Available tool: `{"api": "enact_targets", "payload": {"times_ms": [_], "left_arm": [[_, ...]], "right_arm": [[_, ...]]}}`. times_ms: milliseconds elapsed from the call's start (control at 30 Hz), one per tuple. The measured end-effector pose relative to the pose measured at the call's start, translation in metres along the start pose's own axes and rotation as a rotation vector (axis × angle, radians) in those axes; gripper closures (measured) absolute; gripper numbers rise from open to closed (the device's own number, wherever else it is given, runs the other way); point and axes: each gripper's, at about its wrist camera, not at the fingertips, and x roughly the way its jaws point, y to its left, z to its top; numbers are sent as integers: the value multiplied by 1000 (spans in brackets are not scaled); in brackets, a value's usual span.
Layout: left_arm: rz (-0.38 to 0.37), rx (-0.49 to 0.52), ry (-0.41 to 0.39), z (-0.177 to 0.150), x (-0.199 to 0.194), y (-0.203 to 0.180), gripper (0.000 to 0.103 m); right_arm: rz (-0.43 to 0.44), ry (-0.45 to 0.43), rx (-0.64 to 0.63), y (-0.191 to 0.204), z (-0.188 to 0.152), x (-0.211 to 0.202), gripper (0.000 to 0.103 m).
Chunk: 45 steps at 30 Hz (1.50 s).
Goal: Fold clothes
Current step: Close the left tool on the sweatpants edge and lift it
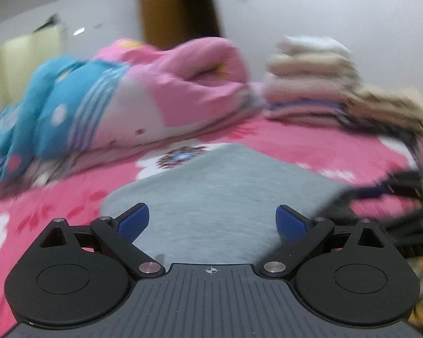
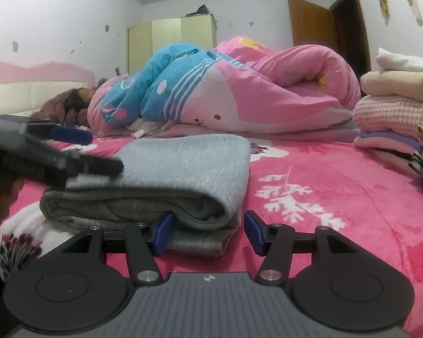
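Note:
A grey garment (image 2: 169, 169) lies folded in several layers on the pink bed sheet (image 2: 324, 186). My right gripper (image 2: 208, 232) sits low at its near right corner, jaws apart. The garment's lower edge lies between the blue pads (image 2: 162, 232), and the right pad stands clear of the cloth. My left gripper (image 2: 84, 150) reaches in from the left, blurred, with one finger over the garment's top layer. In the blurred left wrist view the left gripper (image 1: 213, 222) is wide open above the grey garment (image 1: 217, 191), nothing between its pads. The right gripper (image 1: 394, 197) shows dark at that view's right edge.
A rolled pink and blue quilt (image 2: 225, 93) lies across the bed behind the garment. A stack of folded clothes (image 2: 394, 107) stands at the right. Something brown and dark (image 2: 73, 101) lies by the white headboard (image 2: 28, 93). A wardrobe (image 2: 169, 39) and a wooden door (image 2: 310, 19) stand beyond.

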Motion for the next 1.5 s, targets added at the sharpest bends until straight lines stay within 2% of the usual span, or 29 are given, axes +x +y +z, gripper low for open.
{"api": "enact_targets", "payload": {"times_ms": [100,167,300,500,667,767,933,1100,1200,1267,1300,1367,1467,1500], "left_arm": [[6,139,18,0,8,-21,7],[4,193,27,-1,13,-29,9],[-20,244,41,-1,16,-38,11],[2,276,68,-2,21,-45,11],[-10,372,82,-4,25,-55,12],[-12,377,103,-1,30,-55,13],[-30,325,112,7,34,-52,17],[-51,336,112,6,36,-54,17],[-66,305,108,8,36,-50,31],[-94,274,100,9,33,-47,49],[-102,279,93,8,32,-48,51],[-109,304,77,6,30,-52,64],[-118,319,59,6,27,-54,78],[-121,317,54,6,27,-54,80]], "right_arm": [[-4,5,8,0,-4,-2,45],[-8,10,18,-1,-7,-4,45],[-17,10,53,-5,-12,-9,45],[-12,9,94,-11,-15,-9,45],[-9,3,108,-13,-17,-10,45],[-10,0,116,-13,-18,-10,45],[-12,-3,130,-14,-19,-10,45],[-14,-6,130,-13,-20,-10,45],[-14,-10,133,-13,-20,-10,45],[-13,-12,133,-13,-20,-11,45],[-13,-14,131,-13,-20,-11,45],[-10,-19,123,-12,-20,-11,45],[2,-27,105,-10,-19,-11,45],[6,-30,98,-9,-19,-11,45]]}}
